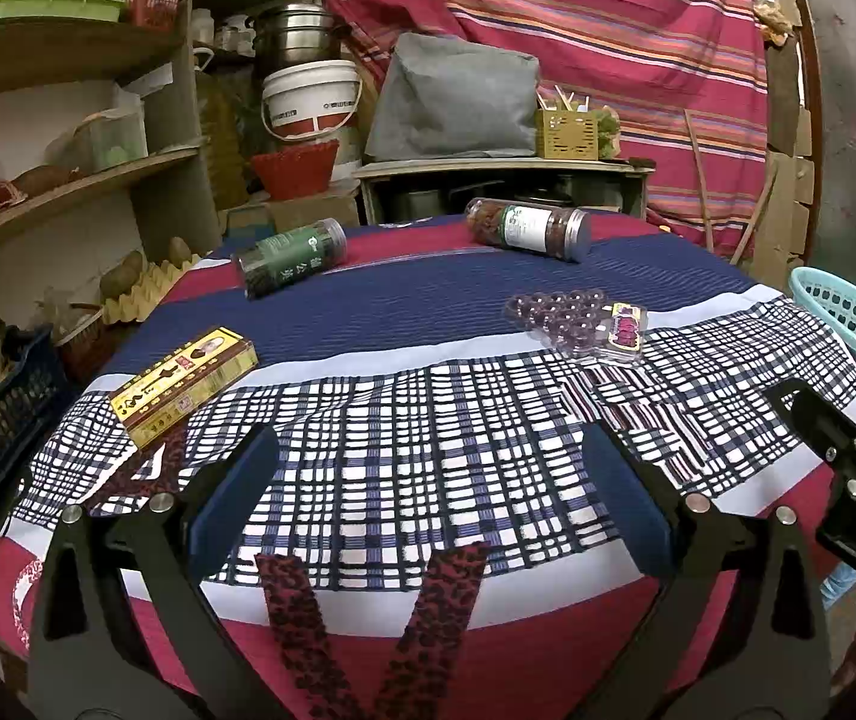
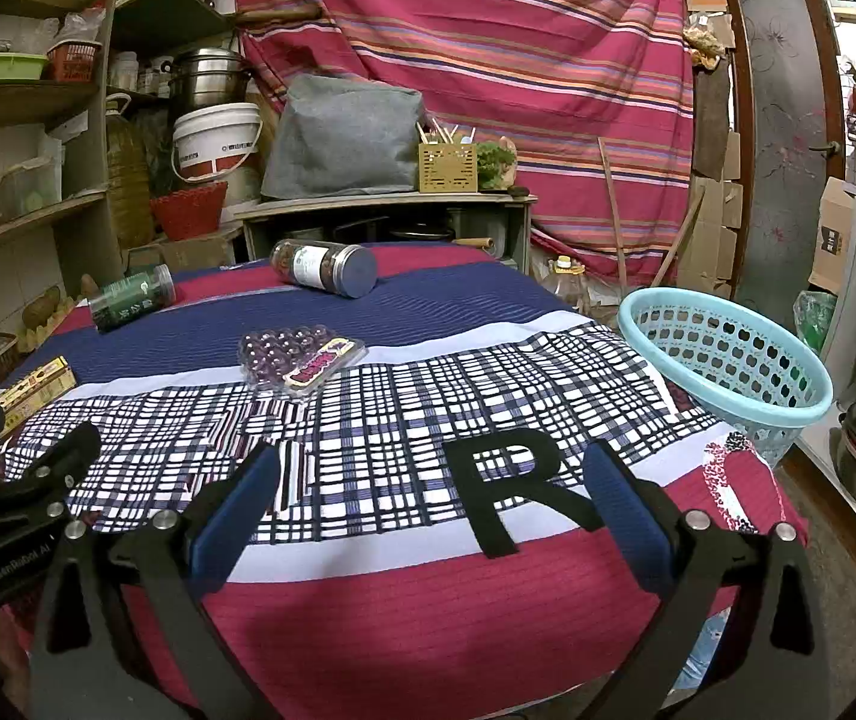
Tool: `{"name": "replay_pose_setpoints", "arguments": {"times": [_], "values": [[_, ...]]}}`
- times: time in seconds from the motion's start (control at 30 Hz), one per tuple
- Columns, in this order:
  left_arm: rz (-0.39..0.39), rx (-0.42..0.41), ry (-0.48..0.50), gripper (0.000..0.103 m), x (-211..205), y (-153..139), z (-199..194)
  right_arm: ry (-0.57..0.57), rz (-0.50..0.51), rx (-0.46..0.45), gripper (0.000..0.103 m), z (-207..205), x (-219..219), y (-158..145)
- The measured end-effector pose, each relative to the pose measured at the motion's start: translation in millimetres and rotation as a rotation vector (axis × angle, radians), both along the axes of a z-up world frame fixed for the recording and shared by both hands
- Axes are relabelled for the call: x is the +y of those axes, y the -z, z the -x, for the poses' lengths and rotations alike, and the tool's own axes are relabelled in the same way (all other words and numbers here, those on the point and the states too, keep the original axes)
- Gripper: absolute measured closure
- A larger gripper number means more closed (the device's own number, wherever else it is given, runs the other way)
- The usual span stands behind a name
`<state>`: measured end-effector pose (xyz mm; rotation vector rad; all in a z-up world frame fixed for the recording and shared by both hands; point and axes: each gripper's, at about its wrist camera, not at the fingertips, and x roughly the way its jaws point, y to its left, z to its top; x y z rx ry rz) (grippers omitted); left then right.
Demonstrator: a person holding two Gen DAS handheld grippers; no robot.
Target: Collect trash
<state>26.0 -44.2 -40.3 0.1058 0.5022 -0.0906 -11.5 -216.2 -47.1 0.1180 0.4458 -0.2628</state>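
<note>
A: Checking status first: we hold the left gripper [image 1: 428, 492] and the right gripper [image 2: 428, 498] low over the near edge of the table [image 2: 428, 630], both with jaws spread wide and nothing between the pads. The trash lies well ahead of us on the cloth: the yellow box [image 1: 183, 385] at the left, the green-label jar [image 1: 290, 257] and the brown-label jar [image 1: 527, 229] on their sides at the far end, and the clear blister tray [image 2: 301, 356] near the middle. The blue basket [image 2: 722, 354] sits at the right edge.

B: What failure modes do we expect?

A: In our judgement, three. The jars lie on their sides, so a jaw that touches one flank first could roll a jar off the far edge. The blister tray is thin and flat; closing on it too high could skid it or crush it. The basket looks to overhang the table edge, so a drop against its rim could tip it.

B: What can we not confirm?

A: We cannot read the labels. The left view cuts off most of the basket. How much of the basket rests on the table is unclear, and its floor is hidden by the near rim.
</note>
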Motion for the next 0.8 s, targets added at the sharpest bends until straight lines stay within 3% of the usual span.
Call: {"name": "replay_pose_setpoints", "arguments": {"times": [0.8], "values": [[0.0,0.001,-0.001,0.005,-0.8,-0.3,-1.2,0.0,0.0,0.001,0.005,0.1,0.6,-0.3]]}}
